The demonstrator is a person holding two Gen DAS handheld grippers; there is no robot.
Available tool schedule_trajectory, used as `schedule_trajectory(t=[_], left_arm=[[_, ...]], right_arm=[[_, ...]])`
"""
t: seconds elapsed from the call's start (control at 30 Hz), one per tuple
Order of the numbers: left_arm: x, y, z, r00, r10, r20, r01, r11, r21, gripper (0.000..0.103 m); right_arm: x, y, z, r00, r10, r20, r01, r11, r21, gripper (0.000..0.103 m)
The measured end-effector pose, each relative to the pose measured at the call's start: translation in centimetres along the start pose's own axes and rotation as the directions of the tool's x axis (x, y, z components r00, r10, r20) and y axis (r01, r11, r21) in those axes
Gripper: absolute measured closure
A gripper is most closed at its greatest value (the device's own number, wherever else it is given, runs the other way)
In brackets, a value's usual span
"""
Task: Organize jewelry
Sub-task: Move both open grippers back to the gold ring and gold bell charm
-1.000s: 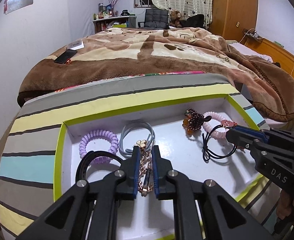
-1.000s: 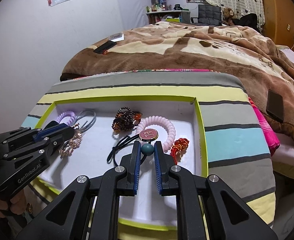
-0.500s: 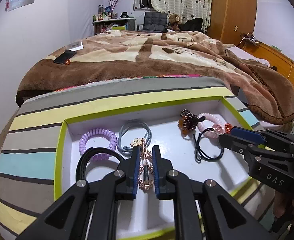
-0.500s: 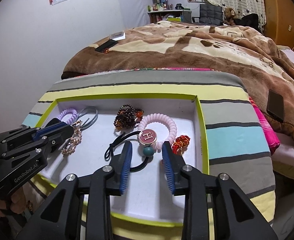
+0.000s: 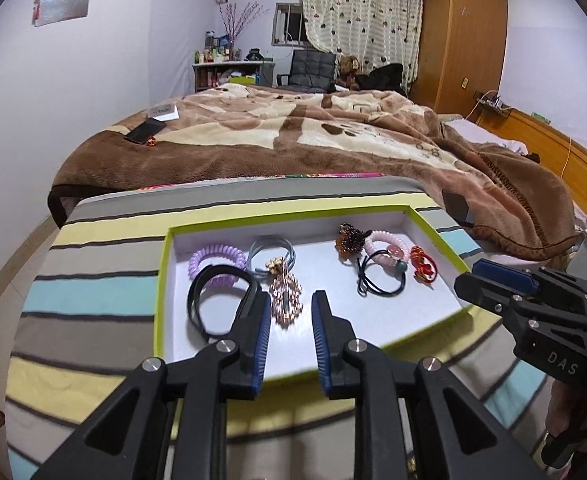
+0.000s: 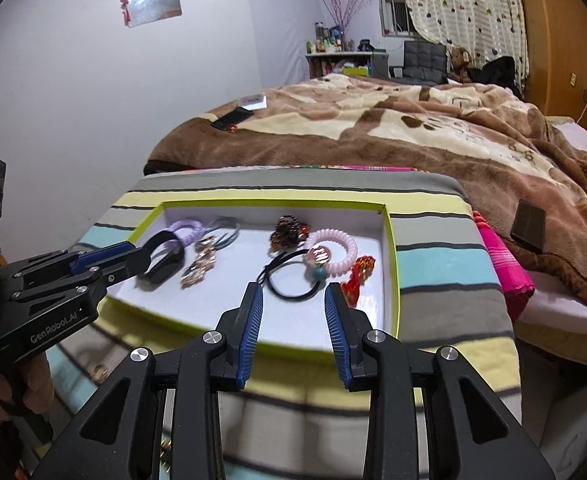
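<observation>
A white tray with a green rim [image 5: 159,280] [image 6: 391,248] sits on a striped cover. In it lie a purple coil band [image 5: 215,256], a black bracelet [image 5: 201,304], a grey band [image 5: 257,252], a gold chain bracelet [image 5: 285,300] [image 6: 197,272], a dark beaded piece [image 5: 349,236], a pink coil band [image 6: 333,248], a black hair tie with a teal bead [image 6: 293,280] and a red beaded piece [image 6: 357,276]. My left gripper [image 5: 291,312] is open and empty, just behind the gold bracelet. My right gripper [image 6: 293,308] is open and empty, just behind the black hair tie.
A bed with a brown blanket [image 5: 313,136] lies behind the striped cover. A phone [image 5: 143,132] and a white box [image 5: 164,112] lie on it at the far left. A dark flat object [image 6: 527,226] lies on the blanket at the right.
My left gripper opened and let go of the gold bracelet, which now lies in the tray. My right gripper opened off the teal bead hair tie. Both grippers pulled back towards the tray's near edge.
</observation>
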State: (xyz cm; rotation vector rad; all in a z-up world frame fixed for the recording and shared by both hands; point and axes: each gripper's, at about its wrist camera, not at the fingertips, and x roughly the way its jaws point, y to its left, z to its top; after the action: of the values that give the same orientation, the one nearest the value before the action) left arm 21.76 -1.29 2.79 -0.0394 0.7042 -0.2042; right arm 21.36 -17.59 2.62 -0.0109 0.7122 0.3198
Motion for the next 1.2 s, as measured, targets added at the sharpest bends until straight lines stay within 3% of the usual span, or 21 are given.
schedule_trajectory(t=[0.47, 1.2], left_arm=[[-5.8, -0.6, -4.9, 0.998, 0.012, 0.056, -0.01, 0.999, -0.031, 0.079], [-10.5, -0.9, -10.2, 0.995, 0.062, 0.082, -0.063, 0.998, 0.004, 0.07]], right_arm=[[-5.5, 2.3, -4.4, 0.997, 0.056, 0.053, -0.056, 0.998, 0.005, 0.07], [-8.8, 3.2, -9.0, 0.996, 0.081, 0.039, -0.082, 0.996, 0.025, 0.068]])
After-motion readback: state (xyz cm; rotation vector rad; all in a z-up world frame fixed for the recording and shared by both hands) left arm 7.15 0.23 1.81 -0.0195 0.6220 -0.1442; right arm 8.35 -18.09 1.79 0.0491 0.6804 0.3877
